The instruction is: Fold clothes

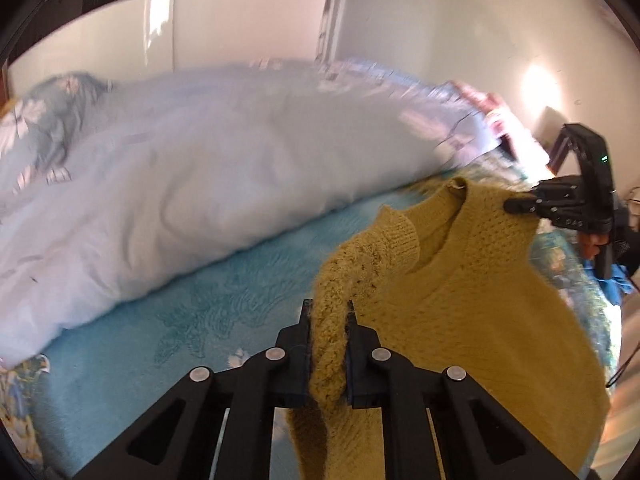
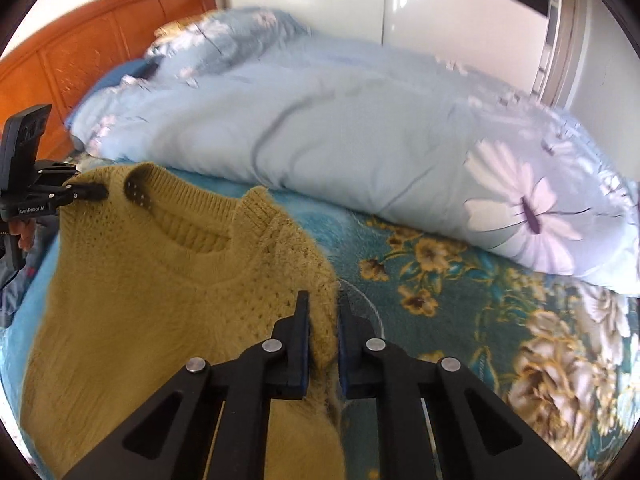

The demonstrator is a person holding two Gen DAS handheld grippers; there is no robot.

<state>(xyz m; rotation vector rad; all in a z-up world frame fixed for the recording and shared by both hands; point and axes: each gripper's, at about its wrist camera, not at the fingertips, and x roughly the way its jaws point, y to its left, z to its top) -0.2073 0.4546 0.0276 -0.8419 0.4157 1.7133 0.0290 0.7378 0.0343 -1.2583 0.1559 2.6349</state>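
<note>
Sweater (image 1: 472, 288): mustard chunky knit, ribbed collar, held above bed (image 2: 440, 280) with floral blanket. Left gripper (image 1: 329, 312), marked "GenRobot.AI", and right gripper (image 2: 323, 308) each pinch a shoulder. Pale quilted duvet (image 2: 320, 120) behind.

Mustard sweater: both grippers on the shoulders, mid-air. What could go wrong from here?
1. The left gripper pinches only a bunched roll of the sweater; loose knit could slip out.
2. The right gripper grips near the shoulder edge, so the hold may give.
3. The duvet lies close behind; laying the sweater down could catch it.
</note>
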